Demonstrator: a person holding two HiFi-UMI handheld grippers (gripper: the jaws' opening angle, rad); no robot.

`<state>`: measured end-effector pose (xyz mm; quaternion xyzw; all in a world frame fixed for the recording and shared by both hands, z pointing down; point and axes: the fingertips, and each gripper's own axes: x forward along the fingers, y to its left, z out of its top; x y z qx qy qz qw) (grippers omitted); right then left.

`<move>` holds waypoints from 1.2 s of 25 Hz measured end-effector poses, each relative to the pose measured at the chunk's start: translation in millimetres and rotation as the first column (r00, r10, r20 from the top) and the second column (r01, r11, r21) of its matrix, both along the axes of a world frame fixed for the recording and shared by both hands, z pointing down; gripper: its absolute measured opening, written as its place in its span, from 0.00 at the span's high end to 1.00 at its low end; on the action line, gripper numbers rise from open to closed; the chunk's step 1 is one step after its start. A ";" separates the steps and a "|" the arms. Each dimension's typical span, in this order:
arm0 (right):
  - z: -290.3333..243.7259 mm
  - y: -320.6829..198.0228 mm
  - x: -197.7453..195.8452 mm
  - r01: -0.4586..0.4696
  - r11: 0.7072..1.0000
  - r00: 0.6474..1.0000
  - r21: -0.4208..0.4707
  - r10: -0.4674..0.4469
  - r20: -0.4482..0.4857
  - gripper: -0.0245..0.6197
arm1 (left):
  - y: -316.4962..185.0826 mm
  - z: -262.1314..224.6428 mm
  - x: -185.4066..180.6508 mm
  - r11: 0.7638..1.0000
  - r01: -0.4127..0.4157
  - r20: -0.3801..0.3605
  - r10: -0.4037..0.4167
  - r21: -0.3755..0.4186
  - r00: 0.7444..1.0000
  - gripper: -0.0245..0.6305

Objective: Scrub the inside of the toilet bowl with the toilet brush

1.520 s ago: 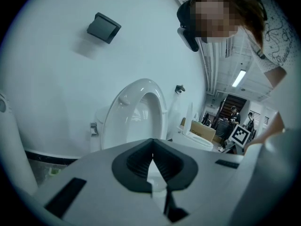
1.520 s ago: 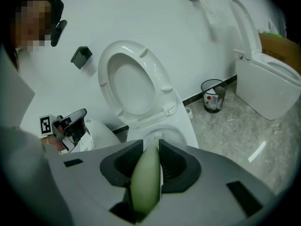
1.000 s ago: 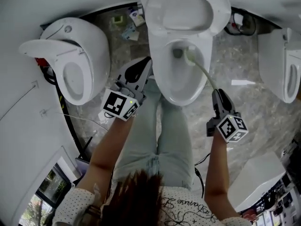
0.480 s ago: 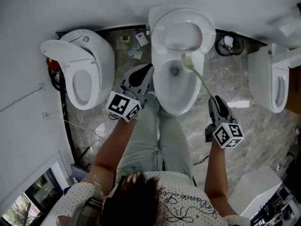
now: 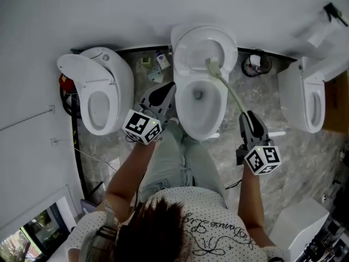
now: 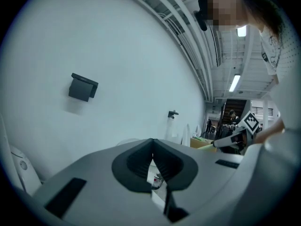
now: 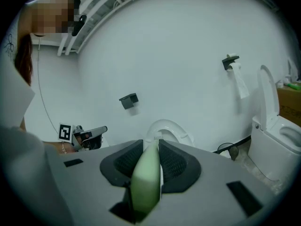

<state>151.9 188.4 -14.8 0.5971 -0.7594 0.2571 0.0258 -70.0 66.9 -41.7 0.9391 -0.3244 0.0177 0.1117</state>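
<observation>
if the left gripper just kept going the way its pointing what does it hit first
Probably the left side of the middle toilet: the left gripper has its shut tips right beside the rim in the head view. Depth is unclear; if it clears that, the floor clutter by the wall.

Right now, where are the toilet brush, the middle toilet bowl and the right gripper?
toilet brush [image 5: 231, 94]: head view, mid handle.
toilet bowl [image 5: 199, 134]: head view, front rim.
right gripper [image 5: 246, 115]: head view, between fingertips.

Toilet brush [image 5: 212, 67] head lifted from the bowl [image 5: 199, 122] (now at raised seat [image 5: 188, 48]).
</observation>
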 end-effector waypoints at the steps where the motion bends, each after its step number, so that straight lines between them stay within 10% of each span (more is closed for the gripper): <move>1: -7.6 0.6 0.5 -0.005 1.000 1.000 0.016 0.005 -0.002 0.78 | 2.5 -4.9 0.2 1.000 -0.002 0.000 0.002 0.005 1.000 0.96; 10: -78.4 -7.3 12.0 -0.008 0.977 0.996 0.215 0.028 -0.089 0.78 | 16.1 -54.3 6.4 0.997 0.014 -0.015 -0.013 0.076 1.000 0.96; 30: -155.5 -12.7 16.3 0.084 0.930 0.978 0.358 -0.007 -0.210 0.78 | 54.8 -103.0 29.9 0.982 0.048 -0.018 -0.046 0.181 0.999 0.96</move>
